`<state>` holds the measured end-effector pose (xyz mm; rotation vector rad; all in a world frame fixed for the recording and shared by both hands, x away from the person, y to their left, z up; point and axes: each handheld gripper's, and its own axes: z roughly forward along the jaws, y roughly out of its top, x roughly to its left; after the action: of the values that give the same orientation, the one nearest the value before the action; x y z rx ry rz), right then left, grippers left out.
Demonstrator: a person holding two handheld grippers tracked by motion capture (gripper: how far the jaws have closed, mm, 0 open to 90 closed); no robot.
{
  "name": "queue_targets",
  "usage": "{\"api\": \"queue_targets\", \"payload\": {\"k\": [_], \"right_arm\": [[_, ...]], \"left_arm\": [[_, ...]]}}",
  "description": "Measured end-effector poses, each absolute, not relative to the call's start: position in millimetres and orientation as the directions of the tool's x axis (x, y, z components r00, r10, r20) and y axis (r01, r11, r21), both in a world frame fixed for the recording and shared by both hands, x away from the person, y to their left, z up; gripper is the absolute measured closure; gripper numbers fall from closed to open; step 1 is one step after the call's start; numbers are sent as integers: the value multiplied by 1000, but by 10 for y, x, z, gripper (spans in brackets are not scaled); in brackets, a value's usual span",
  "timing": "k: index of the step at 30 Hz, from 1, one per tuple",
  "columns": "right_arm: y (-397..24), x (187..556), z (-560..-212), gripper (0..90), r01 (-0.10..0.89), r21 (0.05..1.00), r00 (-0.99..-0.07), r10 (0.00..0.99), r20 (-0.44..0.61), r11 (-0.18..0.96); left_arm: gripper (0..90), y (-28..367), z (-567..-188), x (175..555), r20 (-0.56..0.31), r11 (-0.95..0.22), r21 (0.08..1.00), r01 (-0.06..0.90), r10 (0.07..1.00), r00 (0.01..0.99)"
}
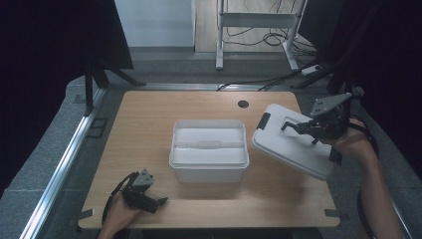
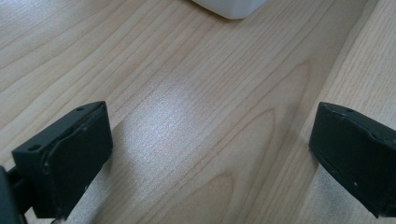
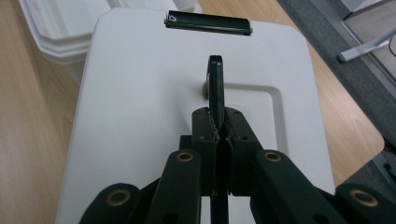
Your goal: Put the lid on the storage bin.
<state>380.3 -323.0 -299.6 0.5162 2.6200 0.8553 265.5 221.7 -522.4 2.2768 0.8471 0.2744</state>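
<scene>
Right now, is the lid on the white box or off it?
Off. The right gripper is shut on the lid's black handle, holding the lid tilted beside the box, whose top is uncovered.

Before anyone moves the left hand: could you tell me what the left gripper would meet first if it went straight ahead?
Probably the white bin; the left gripper has open jaws and bare table ahead until then, though depth is hard to judge.

Wooden table (image 1: pixel 149 149) bearing white box (image 1: pixel 209 167)
</scene>
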Motion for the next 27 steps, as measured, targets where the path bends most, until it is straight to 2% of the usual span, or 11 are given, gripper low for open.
{"api": "queue_targets", "payload": {"k": [13,27], "right_arm": [[-2770,3857,-2750,844,119,635,-931,308,-197,764],[-1906,3975,-2794,844,-17,639,-976,126,-178,769]], "left_arm": [[0,2217,-5223,2654,-39,-551,667,501,645,763],[6,2219,-5222,2653,-37,-551,669,498,644,764]]}}
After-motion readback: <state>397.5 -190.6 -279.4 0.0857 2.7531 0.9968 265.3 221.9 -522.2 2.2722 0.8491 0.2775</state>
